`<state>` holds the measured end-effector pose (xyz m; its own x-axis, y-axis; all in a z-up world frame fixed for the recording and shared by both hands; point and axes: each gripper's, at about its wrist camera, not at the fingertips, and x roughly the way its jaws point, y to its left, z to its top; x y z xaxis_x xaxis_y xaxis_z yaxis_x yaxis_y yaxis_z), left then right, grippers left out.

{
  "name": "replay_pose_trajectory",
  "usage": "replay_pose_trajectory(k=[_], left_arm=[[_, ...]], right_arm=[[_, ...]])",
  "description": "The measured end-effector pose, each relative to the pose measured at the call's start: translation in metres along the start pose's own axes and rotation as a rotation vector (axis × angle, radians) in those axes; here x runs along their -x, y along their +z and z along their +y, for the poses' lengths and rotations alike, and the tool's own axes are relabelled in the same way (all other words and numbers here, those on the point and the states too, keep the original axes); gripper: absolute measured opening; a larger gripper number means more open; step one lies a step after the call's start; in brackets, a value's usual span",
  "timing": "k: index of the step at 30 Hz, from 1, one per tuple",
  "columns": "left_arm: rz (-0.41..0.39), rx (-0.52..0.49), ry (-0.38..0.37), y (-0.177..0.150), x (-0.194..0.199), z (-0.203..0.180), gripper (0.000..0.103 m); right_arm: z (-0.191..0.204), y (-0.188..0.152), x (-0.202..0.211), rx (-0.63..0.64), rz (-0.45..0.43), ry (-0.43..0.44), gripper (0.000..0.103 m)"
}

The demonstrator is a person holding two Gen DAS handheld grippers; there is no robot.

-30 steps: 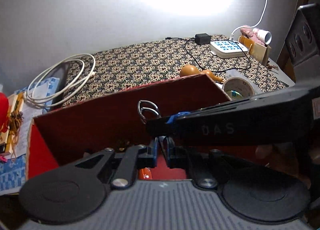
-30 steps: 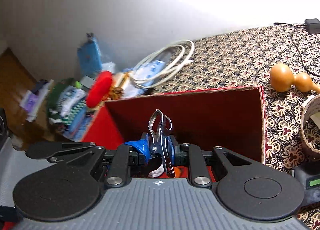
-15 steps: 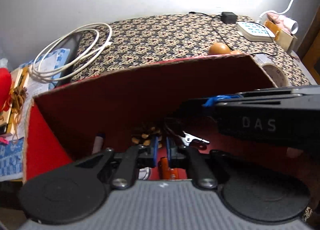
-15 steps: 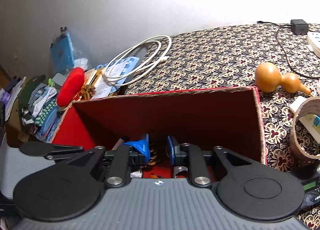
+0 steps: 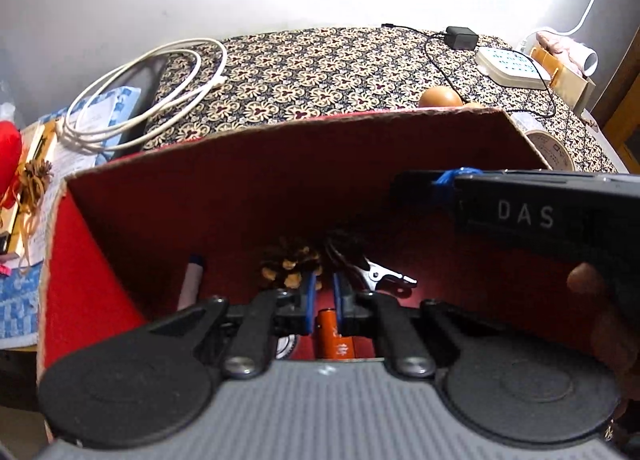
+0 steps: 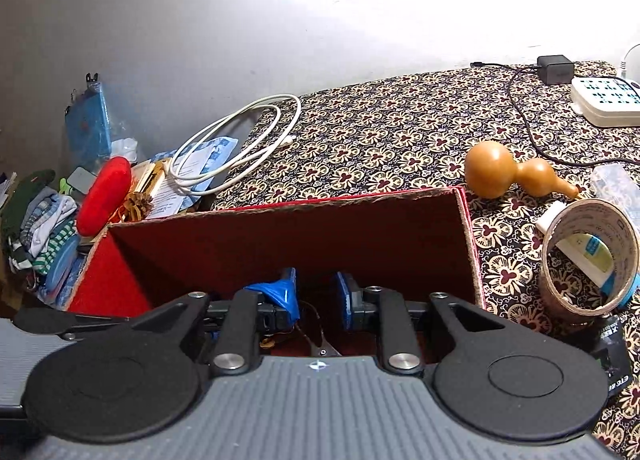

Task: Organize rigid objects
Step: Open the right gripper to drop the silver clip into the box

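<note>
My right gripper (image 6: 316, 300) hangs spread and empty inside the red box (image 6: 280, 208), with the metal clip (image 5: 386, 274) lying on the box floor beneath it, beside a pinecone (image 5: 290, 266). My left gripper (image 5: 322, 296) sits nearly pressed together over an orange battery (image 5: 334, 334), gripping nothing. Risk: lifting out carelessly could snag the box wall and tip it. The gourd (image 6: 512, 174) and tape roll (image 6: 588, 256) wait outside.
</note>
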<state>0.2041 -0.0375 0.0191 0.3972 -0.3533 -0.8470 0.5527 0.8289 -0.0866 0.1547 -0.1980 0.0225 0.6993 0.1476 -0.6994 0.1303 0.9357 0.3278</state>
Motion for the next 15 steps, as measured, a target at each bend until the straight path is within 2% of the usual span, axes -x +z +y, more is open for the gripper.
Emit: replay_pose_trajectory(k=[10, 15], left_arm=[[0.001, -0.015, 0.006, 0.0001, 0.0000, -0.0012, 0.008], [-0.009, -0.019, 0.017, -0.0003, 0.0009, -0.0023, 0.016]], right_arm=[[0.0030, -0.0034, 0.0055, 0.016, -0.041, -0.041, 0.006], [0.0026, -0.0031, 0.0064, 0.013, -0.055, -0.061, 0.007]])
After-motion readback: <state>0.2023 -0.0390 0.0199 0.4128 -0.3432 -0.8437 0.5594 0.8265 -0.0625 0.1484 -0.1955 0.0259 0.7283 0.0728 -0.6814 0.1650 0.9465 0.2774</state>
